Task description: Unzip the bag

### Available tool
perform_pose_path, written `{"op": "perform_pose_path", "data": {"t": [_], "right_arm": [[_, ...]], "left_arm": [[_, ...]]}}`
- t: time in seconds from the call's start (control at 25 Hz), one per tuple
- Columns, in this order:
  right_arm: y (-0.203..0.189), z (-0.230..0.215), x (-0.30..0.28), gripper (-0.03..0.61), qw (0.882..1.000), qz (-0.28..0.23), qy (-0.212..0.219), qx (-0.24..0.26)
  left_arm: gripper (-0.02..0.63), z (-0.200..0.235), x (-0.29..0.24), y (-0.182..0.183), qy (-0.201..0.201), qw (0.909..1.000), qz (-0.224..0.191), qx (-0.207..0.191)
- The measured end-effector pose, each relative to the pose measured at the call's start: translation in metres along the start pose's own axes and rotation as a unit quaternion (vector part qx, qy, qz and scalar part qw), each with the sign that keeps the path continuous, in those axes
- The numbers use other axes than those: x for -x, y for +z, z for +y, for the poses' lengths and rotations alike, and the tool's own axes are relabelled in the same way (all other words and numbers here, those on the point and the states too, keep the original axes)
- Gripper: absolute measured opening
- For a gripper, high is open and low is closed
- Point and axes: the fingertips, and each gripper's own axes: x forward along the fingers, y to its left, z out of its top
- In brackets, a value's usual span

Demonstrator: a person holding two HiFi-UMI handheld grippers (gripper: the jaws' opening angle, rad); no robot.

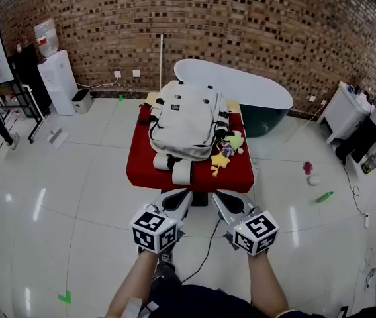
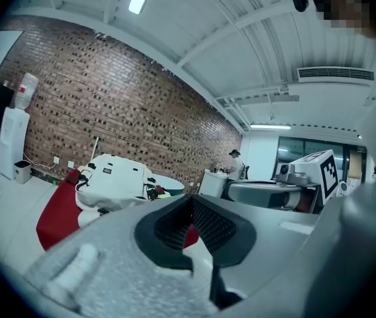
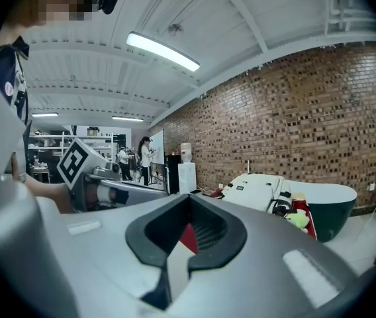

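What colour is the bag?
The bag is off-white, clearest in the head view.

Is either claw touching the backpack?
No, the left claw and right claw hover short of the red table, apart from the white backpack.

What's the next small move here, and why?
Probably step forward toward the white backpack on the red table: the left tongs and right tongs are shut, empty and well short of it, too far to grasp anything.

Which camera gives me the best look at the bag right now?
Head view: the whole bag lies in sight from above on the red table. Both gripper views catch it small, distant and side-on.
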Motion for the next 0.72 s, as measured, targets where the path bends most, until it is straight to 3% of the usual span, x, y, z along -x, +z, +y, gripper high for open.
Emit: {"op": "perform_pose_path", "data": {"t": [0.28, 0.56, 0.64, 0.72], "right_arm": [[0.009, -0.042, -0.076, 0.006, 0.997, 0.021, -0.069, -0.018], [-0.001, -0.090, -0.114, 0.006, 0.993, 0.049, -0.107, -0.034], [-0.006, -0.105, -0.122, 0.093, 0.992, 0.061, -0.103, -0.039], [-0.017, -0.123, -0.129, 0.094, 0.991, 0.077, -0.104, -0.038]], "left_arm": [[0.002, 0.087, -0.039, 0.018, -0.037, 0.9987, 0.035, 0.005], [0.002, 0.130, -0.083, 0.015, -0.071, 0.9951, 0.066, 0.016], [0.002, 0.136, -0.100, 0.011, -0.076, 0.9939, 0.078, 0.017], [0.002, 0.141, -0.117, 0.004, -0.077, 0.9925, 0.093, 0.017]]}}
